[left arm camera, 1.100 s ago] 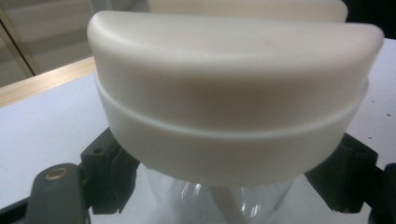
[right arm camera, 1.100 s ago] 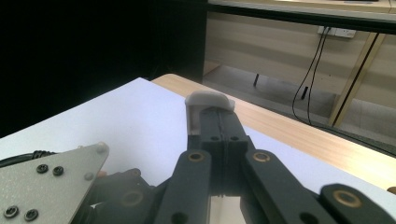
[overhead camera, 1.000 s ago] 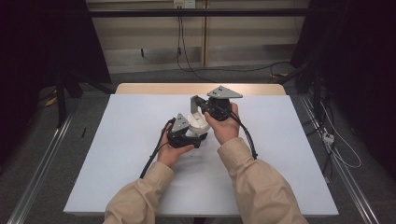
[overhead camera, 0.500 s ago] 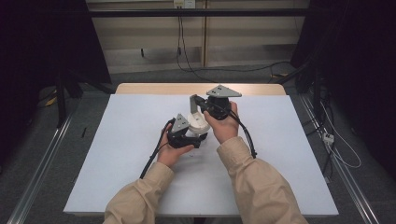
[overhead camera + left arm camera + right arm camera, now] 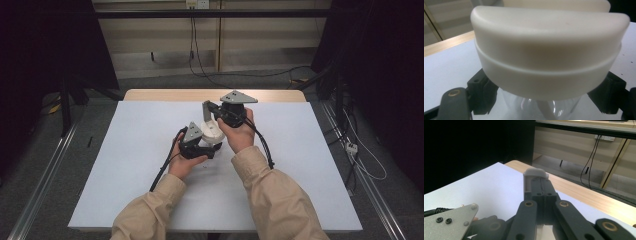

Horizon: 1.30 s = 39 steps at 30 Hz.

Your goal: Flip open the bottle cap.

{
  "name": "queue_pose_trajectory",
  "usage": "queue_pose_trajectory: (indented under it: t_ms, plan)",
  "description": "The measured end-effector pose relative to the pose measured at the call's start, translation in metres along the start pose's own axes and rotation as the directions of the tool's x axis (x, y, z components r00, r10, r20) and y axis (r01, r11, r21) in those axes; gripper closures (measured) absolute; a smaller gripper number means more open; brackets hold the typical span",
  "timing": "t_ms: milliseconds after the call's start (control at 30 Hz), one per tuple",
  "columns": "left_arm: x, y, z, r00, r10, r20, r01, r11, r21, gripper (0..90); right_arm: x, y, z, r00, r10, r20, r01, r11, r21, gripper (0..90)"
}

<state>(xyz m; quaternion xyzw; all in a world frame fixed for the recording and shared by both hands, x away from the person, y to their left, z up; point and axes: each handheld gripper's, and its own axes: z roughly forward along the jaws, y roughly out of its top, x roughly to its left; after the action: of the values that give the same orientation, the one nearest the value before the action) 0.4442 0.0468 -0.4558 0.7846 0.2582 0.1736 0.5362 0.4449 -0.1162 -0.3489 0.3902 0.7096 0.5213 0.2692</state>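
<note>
The left gripper (image 5: 202, 145) is grasping a clear jar (image 5: 541, 107) just below its wide white cap (image 5: 549, 57), the fingers (image 5: 480, 95) clenched against the jar on either side and holding it above the middle of the white desk (image 5: 125, 165). The right gripper (image 5: 207, 112) is working close beside it, its fingers (image 5: 541, 192) pressed together on a thin white part (image 5: 534, 173); whether that part belongs to the cap or is a separate piece cannot be told. Judged from this layout, the step in hand is opening or fitting the closure on the jar. To do it well, the left gripper should be keeping a firm, level hold on the jar so that it is not rotating, while the right gripper is turning or pulling along the cap's own axis, not sideways. Excess squeeze on the clear wall risks deforming it. Both cables (image 5: 165, 170) should be staying slack and away from the jar.
</note>
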Motion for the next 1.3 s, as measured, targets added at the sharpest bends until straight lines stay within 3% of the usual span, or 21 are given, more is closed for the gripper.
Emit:
queue_pose_trajectory:
  t_ms: [700,767,800,967,1000,1300]
  plan:
    - [0.0005,0.0,-0.0005,0.9999,0.014,-0.008,-0.014,0.9999,0.002,18.9,0.001,0.0023,0.0052,1.0,-0.002,0.001,0.002,1.0,-0.003,90.0]
    - [-0.0009,-0.0003,-0.0004,0.9999,-0.003,-0.011,0.003,1.0,0.0,18.9,0.0012,0.0027,0.0059,1.0,0.0,0.0,0.0,1.0,-0.001,90.0]
    - [0.0,-0.0001,-0.0006,0.9999,0.009,-0.009,-0.009,1.0,0.002,18.9,0.0013,0.0028,0.0062,1.0,-0.004,0.0,0.004,1.0,-0.001,90.0]
    - [-0.0009,-0.0004,-0.0004,0.9999,-0.004,-0.01,0.004,1.0,-0.001,18.9,0.0017,0.0036,0.0071,1.0,-0.008,0.0,0.008,1.0,0.004,90.0]
    - [0.0004,0.0,-0.0006,0.9999,0.014,-0.009,-0.014,0.9999,0.002,18.9,0.0016,0.0037,0.0076,1.0,-0.008,0.0,0.008,1.0,0.003,90.0]
    - [-0.0008,-0.0005,-0.0004,1.0,-0.004,-0.009,0.004,1.0,-0.002,18.9,0.0005,0.0038,0.0102,1.0,0.004,-0.002,-0.004,1.0,-0.001,90.0]
